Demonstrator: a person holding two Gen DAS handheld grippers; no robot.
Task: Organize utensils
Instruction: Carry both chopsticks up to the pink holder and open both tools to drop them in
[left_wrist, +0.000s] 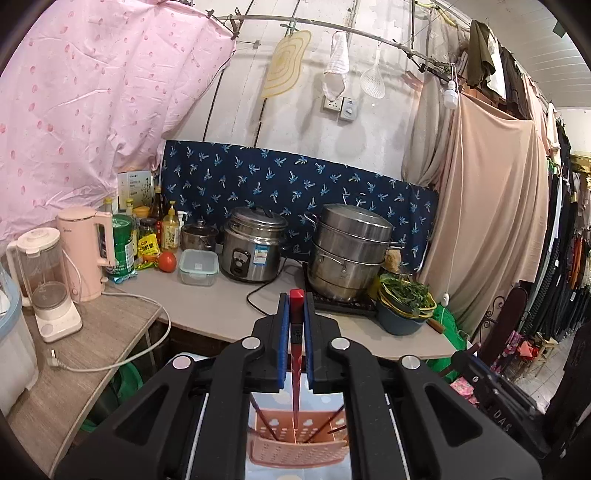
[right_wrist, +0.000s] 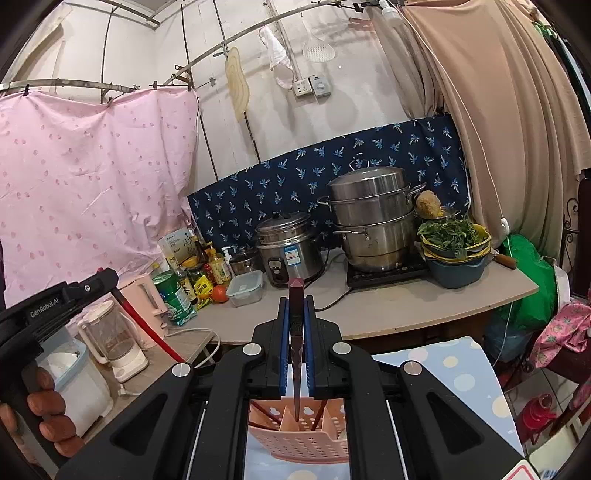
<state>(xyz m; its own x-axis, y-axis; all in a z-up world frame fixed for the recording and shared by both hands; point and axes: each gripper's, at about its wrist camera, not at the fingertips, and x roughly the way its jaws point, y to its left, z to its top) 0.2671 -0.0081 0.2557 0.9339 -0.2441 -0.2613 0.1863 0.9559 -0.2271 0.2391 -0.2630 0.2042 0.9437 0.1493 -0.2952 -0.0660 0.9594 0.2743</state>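
Chopsticks are being dropped into the pink holder (left_wrist: 299, 448), which stands on a dotted cloth just below both claws. Left claw (left_wrist: 296, 354) is clamped on a red chopstick (left_wrist: 296, 332), tip down over the holder's middle slot. Right claw (right_wrist: 296, 350) pinches a dark chopstick (right_wrist: 295, 332) likewise. Judgement: keep each stick upright, lower the tip inside the rim, then release so it won't bounce out
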